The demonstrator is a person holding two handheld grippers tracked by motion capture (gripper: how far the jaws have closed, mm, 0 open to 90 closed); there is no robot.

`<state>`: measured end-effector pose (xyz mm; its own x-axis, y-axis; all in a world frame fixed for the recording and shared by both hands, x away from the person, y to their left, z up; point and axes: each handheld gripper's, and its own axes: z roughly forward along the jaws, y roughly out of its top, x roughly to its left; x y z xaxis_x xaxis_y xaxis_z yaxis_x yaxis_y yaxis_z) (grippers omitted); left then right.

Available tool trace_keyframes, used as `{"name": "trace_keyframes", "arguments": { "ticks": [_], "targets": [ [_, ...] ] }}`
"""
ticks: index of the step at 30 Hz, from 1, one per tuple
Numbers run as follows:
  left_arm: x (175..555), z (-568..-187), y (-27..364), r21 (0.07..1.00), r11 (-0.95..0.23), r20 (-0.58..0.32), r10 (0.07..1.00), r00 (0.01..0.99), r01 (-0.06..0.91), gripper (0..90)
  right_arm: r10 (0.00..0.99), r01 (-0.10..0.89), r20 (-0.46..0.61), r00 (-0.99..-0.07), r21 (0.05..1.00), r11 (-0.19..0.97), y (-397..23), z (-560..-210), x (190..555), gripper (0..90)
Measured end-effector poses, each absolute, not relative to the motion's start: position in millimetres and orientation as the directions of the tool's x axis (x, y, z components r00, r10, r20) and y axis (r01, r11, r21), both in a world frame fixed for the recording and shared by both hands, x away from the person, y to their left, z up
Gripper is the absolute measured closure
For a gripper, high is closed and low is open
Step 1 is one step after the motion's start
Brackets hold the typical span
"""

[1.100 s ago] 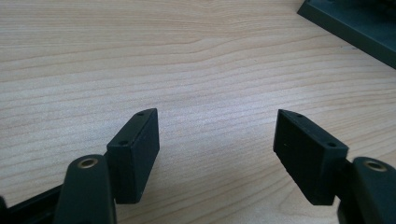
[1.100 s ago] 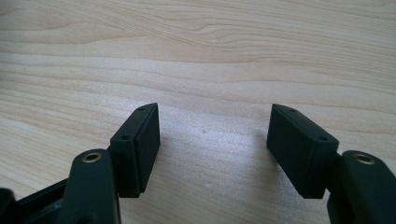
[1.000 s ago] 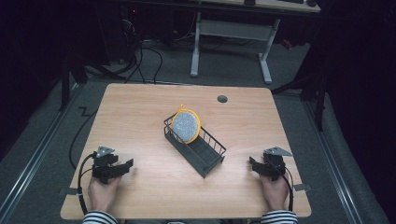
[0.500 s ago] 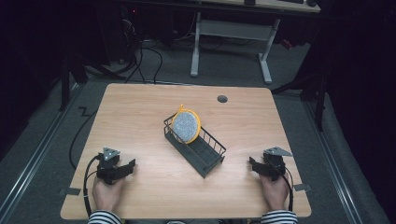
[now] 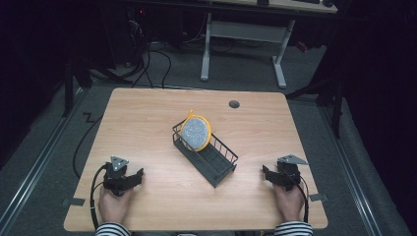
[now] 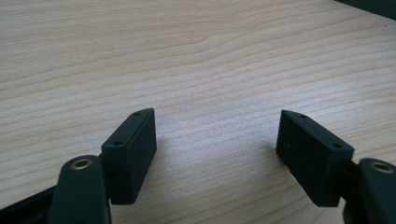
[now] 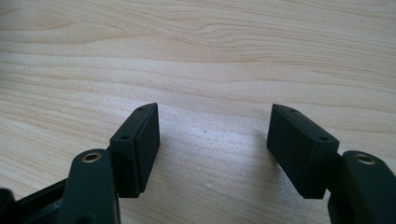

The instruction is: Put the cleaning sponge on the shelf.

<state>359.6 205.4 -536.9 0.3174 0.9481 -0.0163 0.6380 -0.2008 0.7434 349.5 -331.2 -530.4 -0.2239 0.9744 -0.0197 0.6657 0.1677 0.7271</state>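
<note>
2 grippers rest low on a wooden table (image 5: 147,128), one near each front corner, each held by a hand in a striped sleeve. The left gripper (image 5: 139,176) sits near the front left of the table with its jaws spread wide and nothing between them; in the left gripper view (image 6: 215,140) only bare wood grain lies in the gap. The right gripper (image 5: 266,173) sits near the front right, its jaws likewise parted and holding nothing; the right gripper view (image 7: 212,135) shows plain tabletop between them.

Between the 2 grippers, around the middle of the table, stands a dark wire rack (image 5: 216,162), set at a slant to the table edges and well apart from both grippers. A round plate (image 5: 195,132) with a yellow rim and a grey speckled face stands on edge in the rack's far end. A small dark round hole (image 5: 234,104) marks the table near its far edge.
</note>
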Motion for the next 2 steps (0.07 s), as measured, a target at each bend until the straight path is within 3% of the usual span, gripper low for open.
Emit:
{"name": "trace_keyframes", "arguments": {
  "ticks": [2],
  "targets": [
    [359.5,-536.9,205.2,0.743,-0.202,-0.014,0.949,0.316,0.638,29.0,0.974,0.665,-0.020,-0.224,0.728,0.168,-331.2,-530.5,349.5,34.6]
  ]
}}
